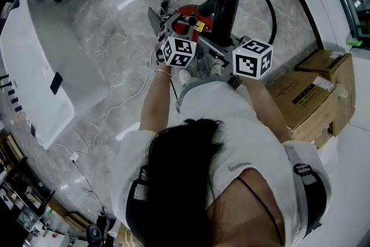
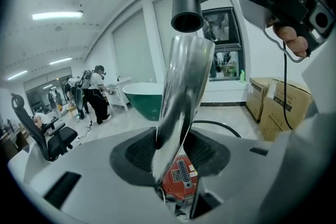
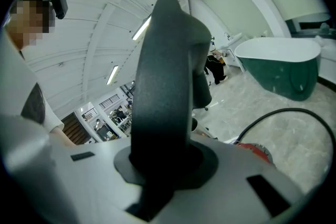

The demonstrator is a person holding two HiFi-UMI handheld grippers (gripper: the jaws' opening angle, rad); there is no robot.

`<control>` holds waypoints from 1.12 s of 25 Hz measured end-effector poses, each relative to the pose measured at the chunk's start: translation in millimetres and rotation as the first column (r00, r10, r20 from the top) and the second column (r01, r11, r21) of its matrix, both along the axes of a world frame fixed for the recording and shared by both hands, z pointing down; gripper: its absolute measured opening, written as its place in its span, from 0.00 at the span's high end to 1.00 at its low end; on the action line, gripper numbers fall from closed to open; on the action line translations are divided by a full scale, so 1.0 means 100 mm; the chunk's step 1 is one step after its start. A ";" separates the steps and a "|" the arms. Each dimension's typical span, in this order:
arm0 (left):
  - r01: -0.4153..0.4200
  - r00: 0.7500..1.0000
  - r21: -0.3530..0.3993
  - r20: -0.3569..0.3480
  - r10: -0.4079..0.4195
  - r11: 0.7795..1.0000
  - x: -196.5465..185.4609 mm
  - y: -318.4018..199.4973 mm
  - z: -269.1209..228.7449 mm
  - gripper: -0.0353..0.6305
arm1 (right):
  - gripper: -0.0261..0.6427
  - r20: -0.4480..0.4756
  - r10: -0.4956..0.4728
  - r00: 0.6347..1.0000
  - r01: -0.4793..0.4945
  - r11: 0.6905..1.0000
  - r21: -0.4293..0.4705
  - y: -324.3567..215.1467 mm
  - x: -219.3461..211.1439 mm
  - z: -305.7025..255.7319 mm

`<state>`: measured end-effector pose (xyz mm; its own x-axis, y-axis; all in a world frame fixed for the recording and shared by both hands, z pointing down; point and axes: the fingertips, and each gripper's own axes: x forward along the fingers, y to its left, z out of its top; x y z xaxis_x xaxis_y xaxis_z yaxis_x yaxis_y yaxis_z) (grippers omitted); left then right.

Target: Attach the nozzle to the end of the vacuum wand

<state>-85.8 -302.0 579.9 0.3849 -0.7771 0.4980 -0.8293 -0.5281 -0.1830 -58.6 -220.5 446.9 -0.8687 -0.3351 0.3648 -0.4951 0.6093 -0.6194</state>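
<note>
Left gripper (image 2: 170, 159) clamps chrome wand (image 2: 184, 81); right gripper (image 3: 164, 165) (jaws narrow) grips black nozzle (image 3: 163, 71).

Wand (image 2: 181, 107) shiny chrome, nozzle (image 3: 163, 86) matte blk, vac body (image 2: 178, 178) red; marker cubes (image 1: 252, 58) blk & wht squares.

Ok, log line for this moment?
left gripper: shut on wand | right gripper: shut on nozzle | nozzle at wand end, not joined
</note>
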 end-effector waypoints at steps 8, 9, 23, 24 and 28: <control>0.011 0.999 -0.001 -0.032 -0.011 1.000 -0.05 0.00 0.00 0.70 | 0.87 0.065 -0.012 0.998 0.014 0.999 -0.036 0.02 -0.04 -0.02; 0.012 0.999 -0.002 -0.036 -0.012 1.000 -0.06 0.00 0.00 0.70 | 0.87 0.072 -0.010 0.997 0.013 0.999 -0.044 0.02 -0.04 -0.01; -0.007 0.998 -0.048 -0.067 0.004 0.999 -0.05 0.00 0.01 0.70 | 0.87 0.266 -0.059 0.962 0.090 0.990 -0.107 0.07 -0.08 -0.04; -0.011 0.998 -0.050 -0.068 0.007 0.999 -0.05 0.00 0.01 0.70 | 0.87 0.269 -0.065 0.961 0.098 0.989 -0.112 0.08 -0.08 -0.03; -0.013 0.997 -0.053 -0.077 0.008 0.999 -0.07 -0.01 0.01 0.70 | 0.87 0.283 -0.089 0.955 0.132 0.982 -0.135 0.11 -0.12 -0.01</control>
<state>-92.7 -302.5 580.7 0.4317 -0.7458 0.5073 -0.8342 -0.5441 -0.0901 -70.2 -209.3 446.2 -0.9708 -0.1908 0.1454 -0.2275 0.5397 -0.8105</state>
